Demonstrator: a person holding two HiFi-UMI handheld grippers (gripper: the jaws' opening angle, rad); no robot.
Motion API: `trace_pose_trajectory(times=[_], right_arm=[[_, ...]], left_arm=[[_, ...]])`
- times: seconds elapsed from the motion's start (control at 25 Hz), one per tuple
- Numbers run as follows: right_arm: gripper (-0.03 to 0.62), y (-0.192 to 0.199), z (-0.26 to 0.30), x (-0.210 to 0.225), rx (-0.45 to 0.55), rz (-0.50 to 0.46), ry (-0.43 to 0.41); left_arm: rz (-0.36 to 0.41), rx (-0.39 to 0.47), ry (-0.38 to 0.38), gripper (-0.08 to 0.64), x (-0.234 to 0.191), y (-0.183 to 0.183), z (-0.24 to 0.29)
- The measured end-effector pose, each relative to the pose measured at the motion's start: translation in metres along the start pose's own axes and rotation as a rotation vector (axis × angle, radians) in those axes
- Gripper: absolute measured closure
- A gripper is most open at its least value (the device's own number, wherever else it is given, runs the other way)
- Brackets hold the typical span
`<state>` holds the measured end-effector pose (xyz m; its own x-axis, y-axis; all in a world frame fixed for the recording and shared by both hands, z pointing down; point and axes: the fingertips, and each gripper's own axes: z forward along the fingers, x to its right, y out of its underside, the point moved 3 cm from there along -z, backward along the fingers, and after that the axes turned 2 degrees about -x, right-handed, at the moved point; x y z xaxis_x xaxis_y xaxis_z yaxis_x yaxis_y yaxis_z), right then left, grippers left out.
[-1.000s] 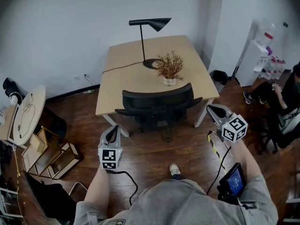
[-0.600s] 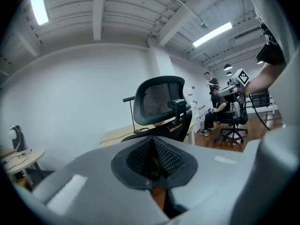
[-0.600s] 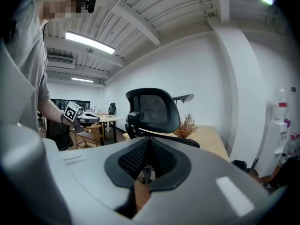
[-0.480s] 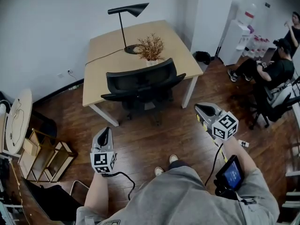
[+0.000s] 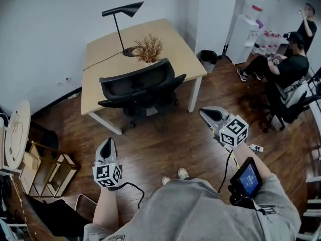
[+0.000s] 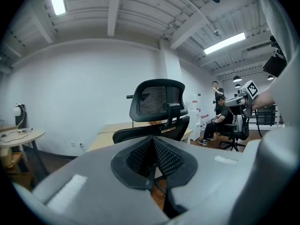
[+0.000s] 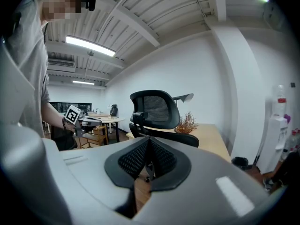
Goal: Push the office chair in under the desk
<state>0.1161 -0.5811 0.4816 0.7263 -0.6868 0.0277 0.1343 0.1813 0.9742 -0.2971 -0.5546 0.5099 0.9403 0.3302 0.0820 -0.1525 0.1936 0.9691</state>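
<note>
A black mesh-back office chair [image 5: 140,87] stands against the near edge of a light wooden desk [image 5: 100,59], its seat partly under the top. The chair [image 6: 157,109] fills the middle of the left gripper view, and the chair [image 7: 157,114] also stands ahead in the right gripper view. My left gripper [image 5: 106,147] hangs shut over the wood floor, well short of the chair, holding nothing. My right gripper [image 5: 206,115] is shut and empty, to the right of the chair and near the desk's right leg.
A black desk lamp [image 5: 120,19] and a dried plant [image 5: 148,48] stand on the desk. Wooden shelving [image 5: 47,169] and a round table [image 5: 15,134] sit at the left. A seated person [image 5: 281,67] and a water dispenser [image 5: 248,24] are at the right.
The head view has swung and drawn back: the desk and chair now sit further up and left. Both grippers are lower in the picture and further from the chair. The jaws stayed shut.
</note>
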Motion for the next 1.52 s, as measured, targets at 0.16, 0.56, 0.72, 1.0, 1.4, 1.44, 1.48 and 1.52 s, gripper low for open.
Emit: trace_pose_trajectory(times=[0.16, 0.56, 0.72, 1.0, 1.4, 1.44, 1.48, 1.52], right_arm=[[0.586, 0.004, 0.002, 0.000, 0.002, 0.006, -0.015], [0.586, 0.009, 0.012, -0.002, 0.000, -0.002, -0.037], [0.586, 0.009, 0.017, -0.004, -0.007, -0.017, -0.038], [0.588, 0.007, 0.025, -0.004, -0.021, -0.046, -0.039], [0.588, 0.004, 0.031, -0.001, -0.020, -0.051, -0.047], [0.588, 0.004, 0.032, -0.001, -0.019, -0.051, -0.048], [0.588, 0.004, 0.032, 0.000, -0.020, -0.050, -0.048], [0.588, 0.004, 0.033, 0.000, -0.020, -0.050, -0.049]], left_arm=[[0.000, -0.002, -0.003, 0.558, 0.003, -0.002, -0.001], [0.004, -0.008, -0.017, 0.558, 0.005, 0.000, -0.002], [0.002, -0.005, -0.019, 0.558, 0.004, -0.002, -0.001], [-0.004, -0.001, -0.024, 0.558, 0.000, -0.003, 0.003], [0.001, 0.004, -0.026, 0.558, -0.002, -0.007, 0.009], [0.001, 0.003, -0.026, 0.558, -0.002, -0.007, 0.009], [0.001, 0.003, -0.025, 0.558, -0.002, -0.007, 0.010], [0.001, 0.002, -0.026, 0.558, -0.002, -0.007, 0.010]])
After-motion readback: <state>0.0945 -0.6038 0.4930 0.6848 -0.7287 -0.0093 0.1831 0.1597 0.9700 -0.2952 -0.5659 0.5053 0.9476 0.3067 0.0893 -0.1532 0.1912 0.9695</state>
